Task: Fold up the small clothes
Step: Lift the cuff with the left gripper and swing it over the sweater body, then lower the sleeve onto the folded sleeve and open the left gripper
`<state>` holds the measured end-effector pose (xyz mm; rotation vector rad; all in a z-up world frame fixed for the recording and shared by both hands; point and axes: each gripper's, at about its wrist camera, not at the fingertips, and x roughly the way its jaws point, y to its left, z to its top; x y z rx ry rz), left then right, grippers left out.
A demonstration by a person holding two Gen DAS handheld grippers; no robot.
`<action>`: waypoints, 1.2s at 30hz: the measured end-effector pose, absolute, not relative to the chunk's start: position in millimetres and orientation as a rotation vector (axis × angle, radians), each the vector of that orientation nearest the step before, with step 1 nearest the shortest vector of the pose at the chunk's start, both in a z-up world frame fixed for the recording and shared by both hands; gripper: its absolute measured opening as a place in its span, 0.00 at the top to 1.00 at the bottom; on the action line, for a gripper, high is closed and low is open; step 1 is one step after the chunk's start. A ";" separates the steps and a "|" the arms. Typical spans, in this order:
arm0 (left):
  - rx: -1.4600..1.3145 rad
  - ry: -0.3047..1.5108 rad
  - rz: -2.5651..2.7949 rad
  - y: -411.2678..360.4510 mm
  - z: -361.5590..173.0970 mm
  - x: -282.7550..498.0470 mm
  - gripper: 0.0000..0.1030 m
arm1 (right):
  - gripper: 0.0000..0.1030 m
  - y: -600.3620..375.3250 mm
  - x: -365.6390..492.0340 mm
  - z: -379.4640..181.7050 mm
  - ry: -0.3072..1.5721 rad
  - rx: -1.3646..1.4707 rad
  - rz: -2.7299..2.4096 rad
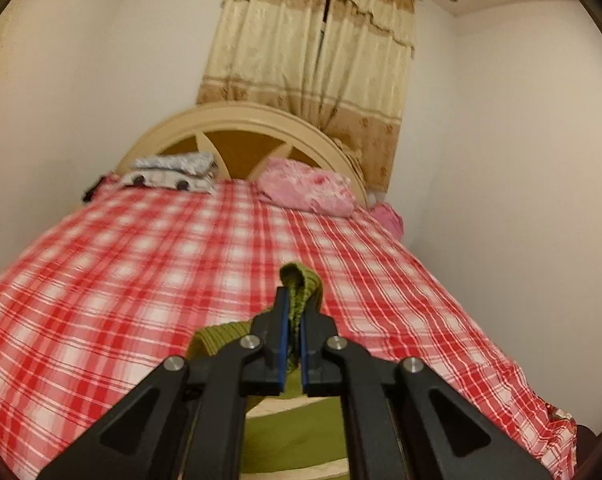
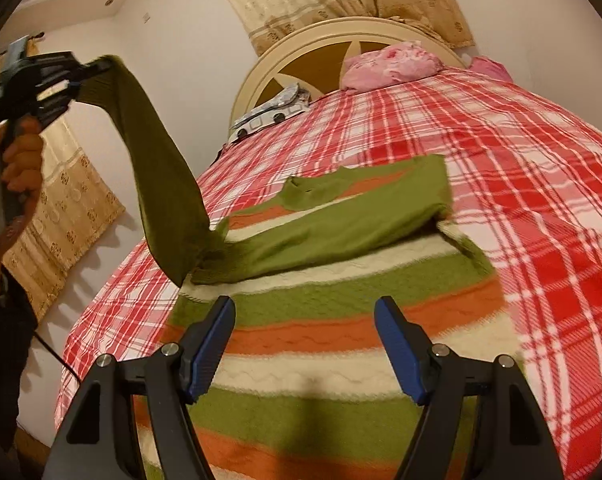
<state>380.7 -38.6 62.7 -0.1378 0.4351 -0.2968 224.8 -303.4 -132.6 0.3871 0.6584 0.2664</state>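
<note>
A small knit sweater (image 2: 341,320) with green, orange and cream stripes lies on the red plaid bed (image 2: 541,184). One green sleeve (image 2: 341,236) is folded across its chest. My left gripper (image 1: 295,304) is shut on the cuff of the other green sleeve (image 1: 303,280) and holds it up above the bed; in the right wrist view the left gripper (image 2: 87,76) is at the upper left with the sleeve (image 2: 157,168) hanging down to the sweater's shoulder. My right gripper (image 2: 305,312) is open and empty just above the sweater's lower body.
A pink pillow (image 1: 305,188) and a folded grey-white pile (image 1: 173,172) lie at the cream headboard (image 1: 237,120). Beige curtains (image 1: 313,60) hang behind. White walls flank the bed. The bed's left edge (image 2: 85,320) drops to the floor.
</note>
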 end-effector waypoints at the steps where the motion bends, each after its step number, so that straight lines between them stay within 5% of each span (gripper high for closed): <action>1: -0.135 0.447 -0.304 -49.0 59.4 383.4 0.96 | 0.29 -308.0 221.5 -133.9 0.659 0.394 0.259; 29: 0.071 0.721 -0.306 -243.4 -127.7 418.2 0.95 | 0.29 -364.9 186.0 -174.2 0.652 0.501 0.160; 33: 0.108 0.707 -0.376 -241.1 -124.4 396.0 0.82 | 0.29 -367.2 183.4 -175.0 0.630 0.514 0.155; 36: 0.124 0.668 -0.416 -229.3 -109.9 377.3 0.47 | 0.29 -370.5 181.4 -175.9 0.612 0.533 0.153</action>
